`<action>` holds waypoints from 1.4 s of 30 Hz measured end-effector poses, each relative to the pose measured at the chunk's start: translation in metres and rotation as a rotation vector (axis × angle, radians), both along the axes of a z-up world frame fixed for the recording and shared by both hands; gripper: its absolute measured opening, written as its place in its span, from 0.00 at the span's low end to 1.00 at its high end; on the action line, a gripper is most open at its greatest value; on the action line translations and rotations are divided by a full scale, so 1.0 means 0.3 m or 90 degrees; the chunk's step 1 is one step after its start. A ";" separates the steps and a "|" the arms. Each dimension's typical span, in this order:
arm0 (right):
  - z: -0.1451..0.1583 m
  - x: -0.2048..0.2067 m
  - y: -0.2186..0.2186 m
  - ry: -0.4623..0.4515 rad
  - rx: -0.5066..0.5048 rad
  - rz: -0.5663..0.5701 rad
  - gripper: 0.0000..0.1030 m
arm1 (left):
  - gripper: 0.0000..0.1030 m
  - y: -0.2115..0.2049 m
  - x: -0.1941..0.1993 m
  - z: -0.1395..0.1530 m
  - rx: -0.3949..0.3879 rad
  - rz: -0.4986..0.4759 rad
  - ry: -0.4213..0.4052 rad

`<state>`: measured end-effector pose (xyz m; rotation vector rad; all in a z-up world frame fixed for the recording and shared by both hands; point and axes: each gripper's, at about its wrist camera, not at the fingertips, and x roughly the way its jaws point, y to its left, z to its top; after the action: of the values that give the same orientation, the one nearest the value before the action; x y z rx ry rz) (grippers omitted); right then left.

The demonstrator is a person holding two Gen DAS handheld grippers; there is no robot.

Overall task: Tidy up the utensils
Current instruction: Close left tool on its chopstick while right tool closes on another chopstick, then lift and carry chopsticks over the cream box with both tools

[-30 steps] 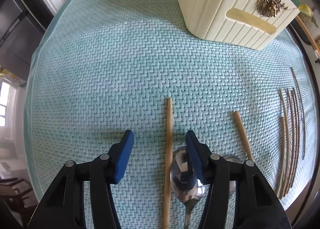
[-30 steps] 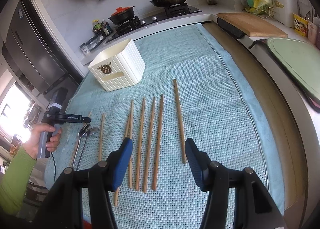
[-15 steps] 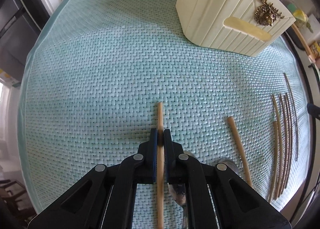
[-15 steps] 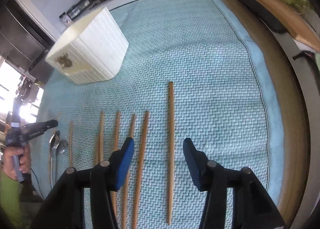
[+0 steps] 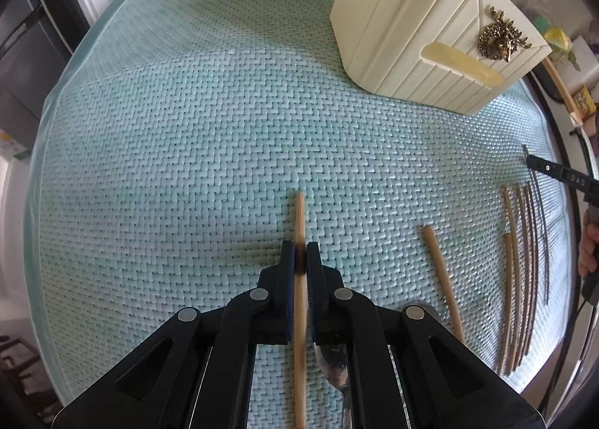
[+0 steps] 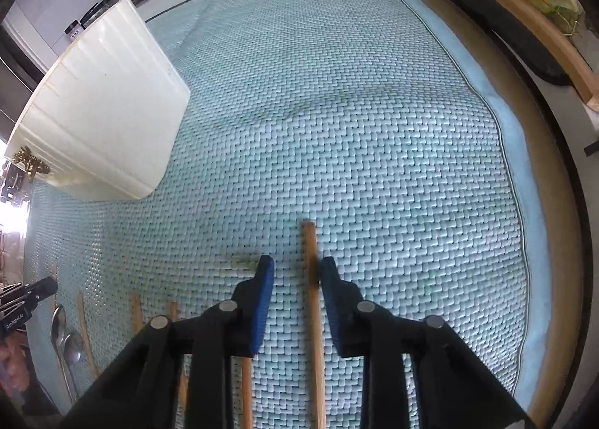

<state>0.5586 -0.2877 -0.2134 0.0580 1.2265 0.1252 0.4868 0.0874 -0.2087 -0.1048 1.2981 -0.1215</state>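
The left gripper (image 5: 300,260) pinches a chopstick (image 5: 299,219) lying on the green mat (image 5: 187,129), in front of the cream utensil box (image 5: 411,36). The right gripper (image 6: 295,275) is closing its fingers around another chopstick (image 6: 310,253), farther from the box.

Teal woven mat (image 5: 187,129) — wooden board (image 6: 531,17)

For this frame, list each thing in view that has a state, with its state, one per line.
left gripper: shut on a chopstick.
clamped chopstick: between the pads, pointing away along the mat.
right gripper: jaws closing, not yet clamped.
right chopstick: between the jaws, against the right pad, flat on the mat.
spoons: lying side by side.
white holder: upright on the mat.
other chopsticks: lying loose in a row.
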 end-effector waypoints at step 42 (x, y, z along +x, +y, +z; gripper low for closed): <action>0.891 -0.516 -0.004 -0.434 0.062 0.109 0.06 | 0.03 -0.003 -0.251 0.858 -0.063 0.001 -0.323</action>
<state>0.4039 -0.2888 0.0539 -0.0070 0.5413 0.3254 0.4116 0.0866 0.0487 -0.1488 0.7850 -0.1979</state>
